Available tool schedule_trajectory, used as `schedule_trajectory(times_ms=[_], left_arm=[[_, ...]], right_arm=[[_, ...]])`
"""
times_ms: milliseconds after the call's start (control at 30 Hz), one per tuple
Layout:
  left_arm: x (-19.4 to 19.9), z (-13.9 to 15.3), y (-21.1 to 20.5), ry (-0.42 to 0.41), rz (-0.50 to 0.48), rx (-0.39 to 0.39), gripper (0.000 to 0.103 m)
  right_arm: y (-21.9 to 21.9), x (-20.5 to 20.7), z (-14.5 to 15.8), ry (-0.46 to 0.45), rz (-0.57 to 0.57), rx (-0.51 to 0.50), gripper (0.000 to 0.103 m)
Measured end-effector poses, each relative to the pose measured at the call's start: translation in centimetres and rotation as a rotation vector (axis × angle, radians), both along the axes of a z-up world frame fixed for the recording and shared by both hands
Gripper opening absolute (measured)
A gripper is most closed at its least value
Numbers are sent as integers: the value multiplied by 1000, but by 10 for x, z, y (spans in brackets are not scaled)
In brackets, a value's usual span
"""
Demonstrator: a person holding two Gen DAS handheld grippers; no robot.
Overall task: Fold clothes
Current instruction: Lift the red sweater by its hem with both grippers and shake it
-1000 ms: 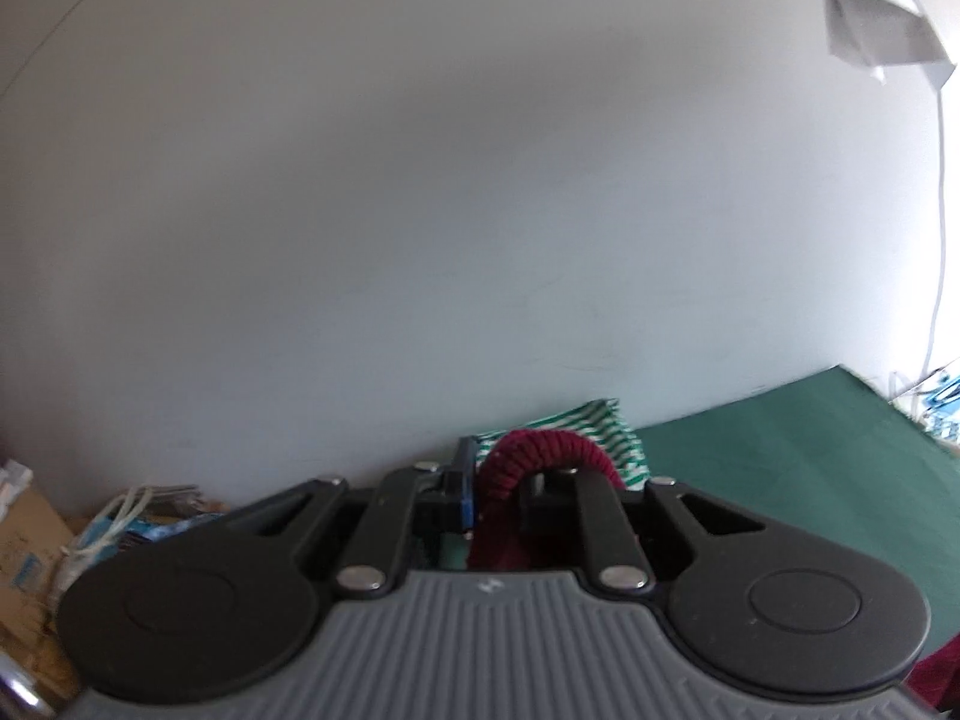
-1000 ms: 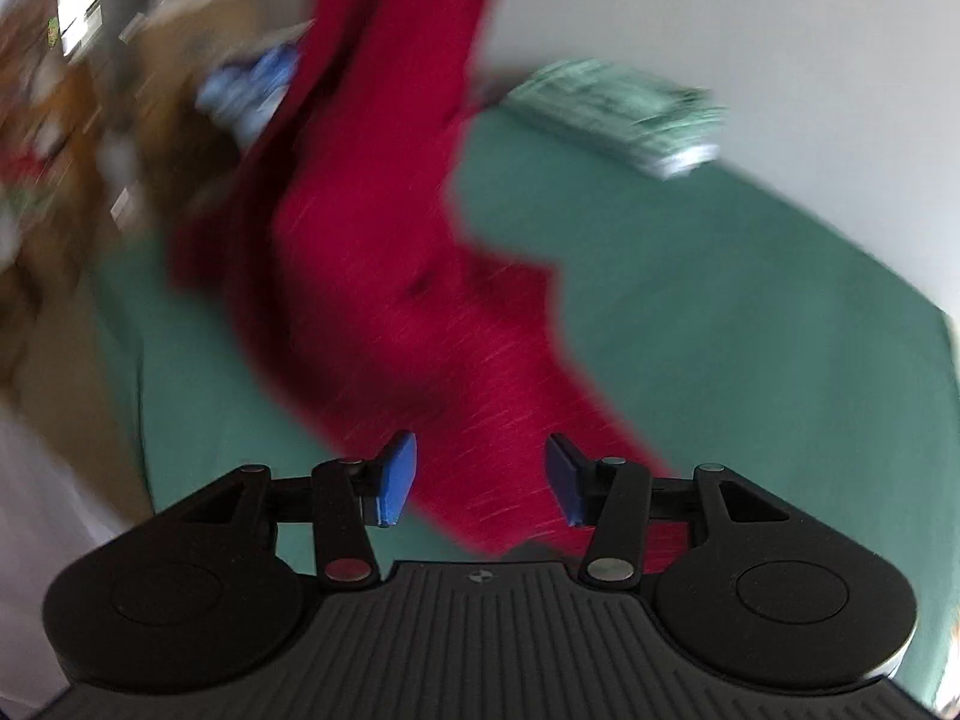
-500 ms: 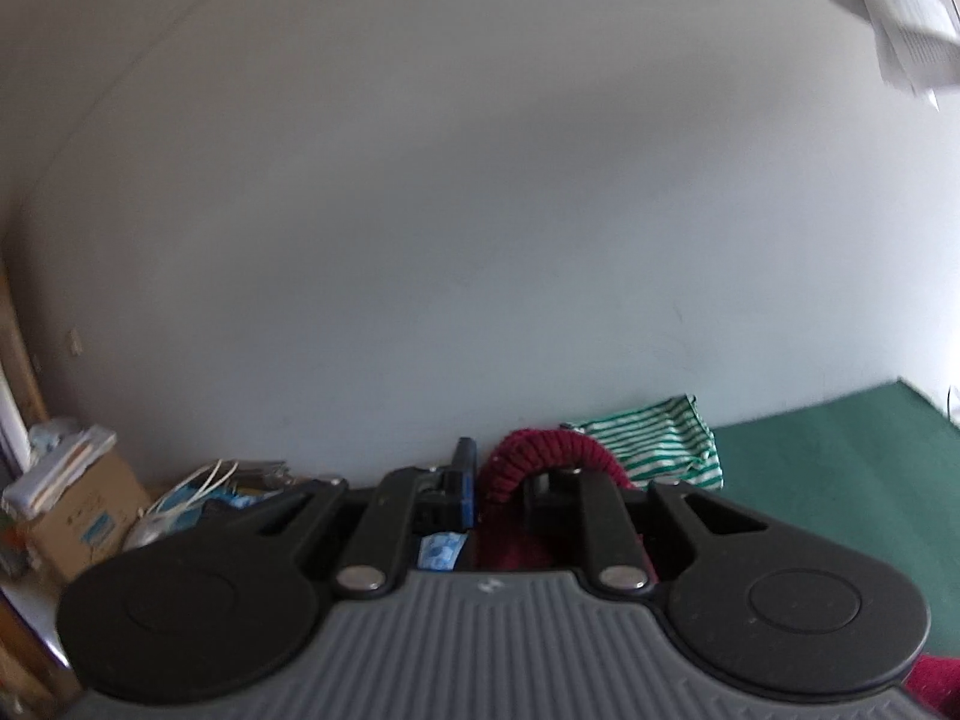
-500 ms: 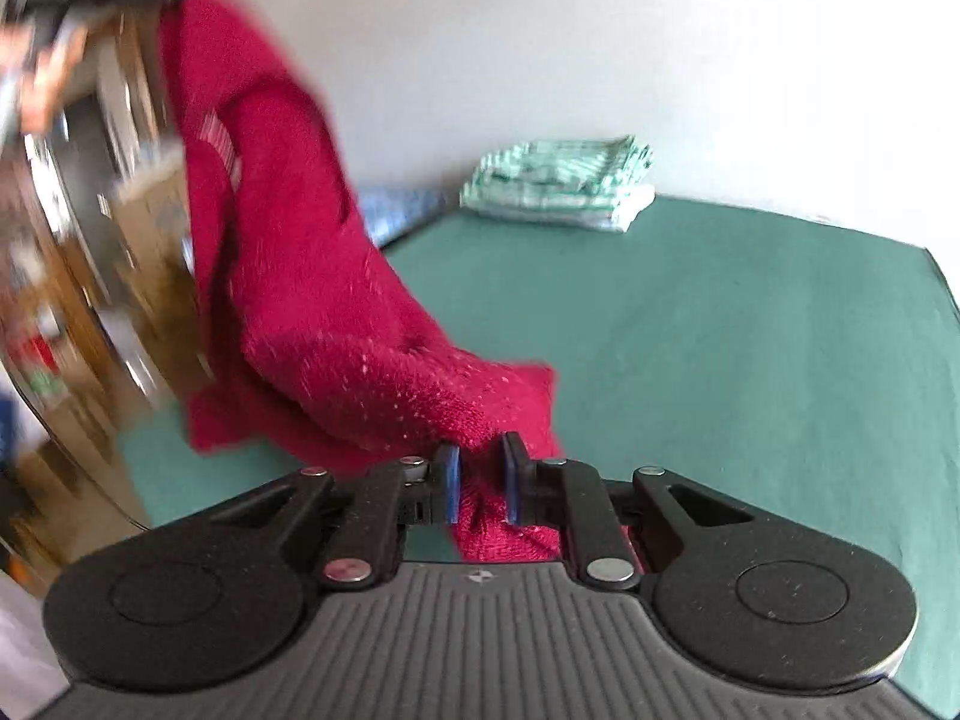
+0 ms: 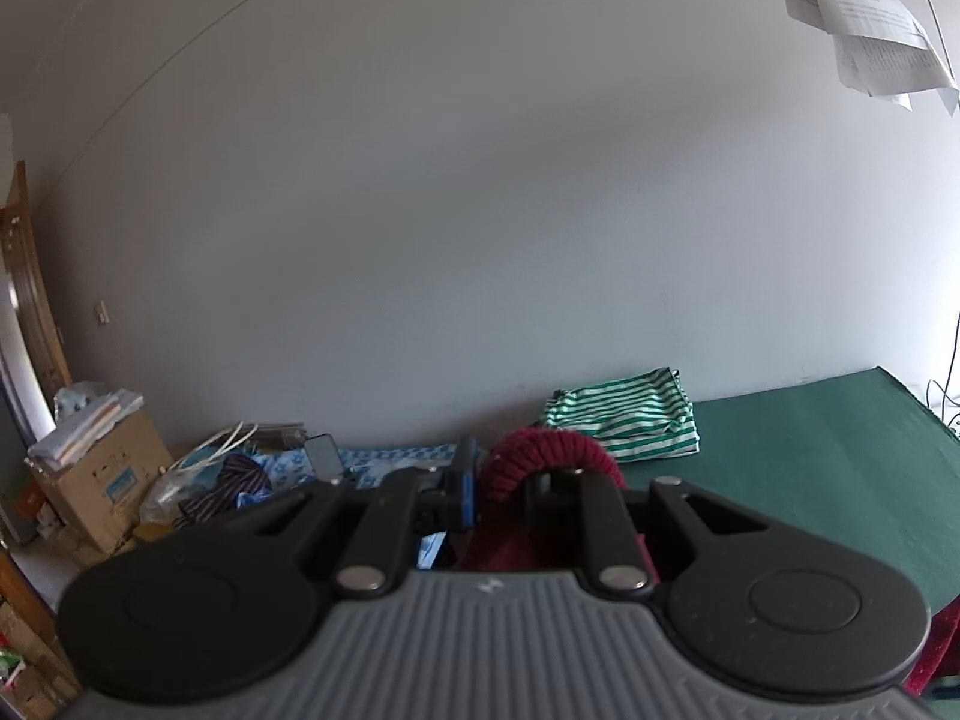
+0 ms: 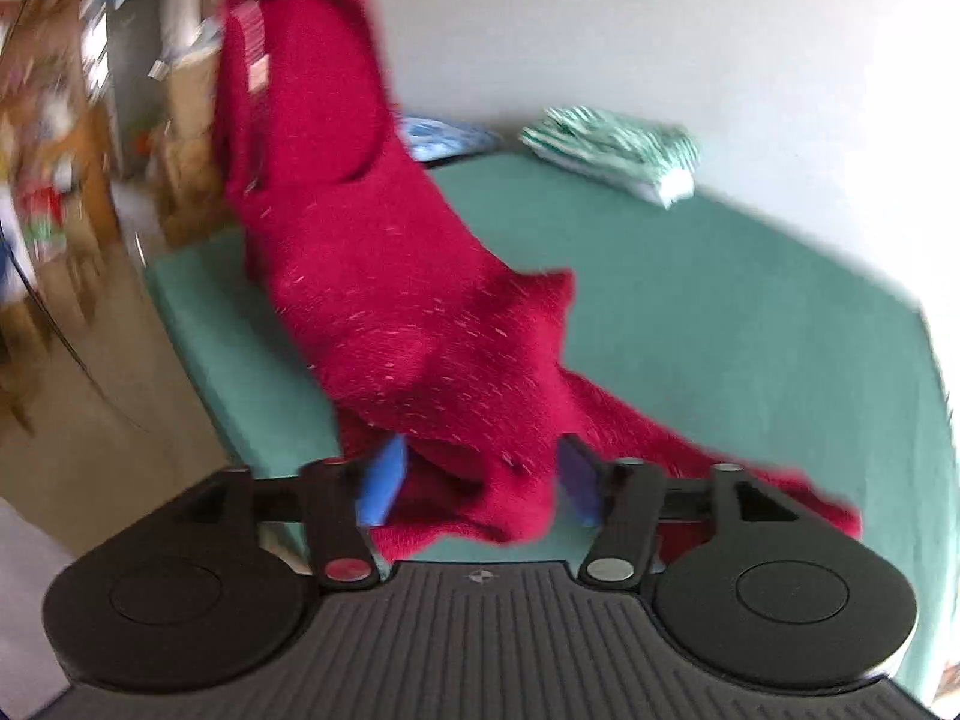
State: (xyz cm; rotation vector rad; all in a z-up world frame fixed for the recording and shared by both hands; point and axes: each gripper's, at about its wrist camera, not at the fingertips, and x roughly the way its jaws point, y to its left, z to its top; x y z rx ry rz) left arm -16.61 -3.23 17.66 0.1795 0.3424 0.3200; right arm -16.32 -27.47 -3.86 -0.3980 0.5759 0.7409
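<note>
Left gripper [image 5: 480,483]: I had it clamped on a ribbed, rope-like edge of the red sweater [image 5: 549,450], which arched over the black right finger; the blue pad [image 5: 465,483] pressed against the knit.
Right gripper [image 6: 477,480]: my jaws stood apart, blue pads on either side of a drooping fold of the sweater [image 6: 384,276], gripping nothing.
Sweater: fuzzy crimson knit flecked with pale lint, hung from high at the left in the right wrist view and trailed down onto the green table cover [image 6: 720,312]; a striped tag showed near its top.
Table cover: flat, matte, felt-like green cloth.
Folded pile: a green-and-white striped garment [image 5: 630,423] lay folded square at the far edge against the plain white wall [image 5: 480,210].
Surroundings: a cardboard box [image 5: 102,480] and loose clutter sat left of the table; printed paper sheets [image 5: 864,18] hung at upper right.
</note>
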Motion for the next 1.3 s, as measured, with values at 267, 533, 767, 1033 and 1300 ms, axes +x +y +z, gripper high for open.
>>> schedule_trajectory(times_ms=[267, 533, 767, 1033, 1300], left_arm=[[-10, 16, -5, -15, 24, 44, 20], [-20, 31, -5, -39, 62, 69, 22], [-23, 40, -1, -78, 83, 50, 21], [-96, 79, -3, -259, 84, 9, 22], [-166, 135, -45, -431, 31, 68, 25]], right_arm=[[57, 6, -44, -286, 125, -263, 58], [5, 64, 11, -11, -43, 149, 9], [-81, 86, 72, 81, -249, 551, 7], [-185, 52, 165, -64, -326, 940, 7], [-227, -18, 238, -324, -241, 1041, 7]])
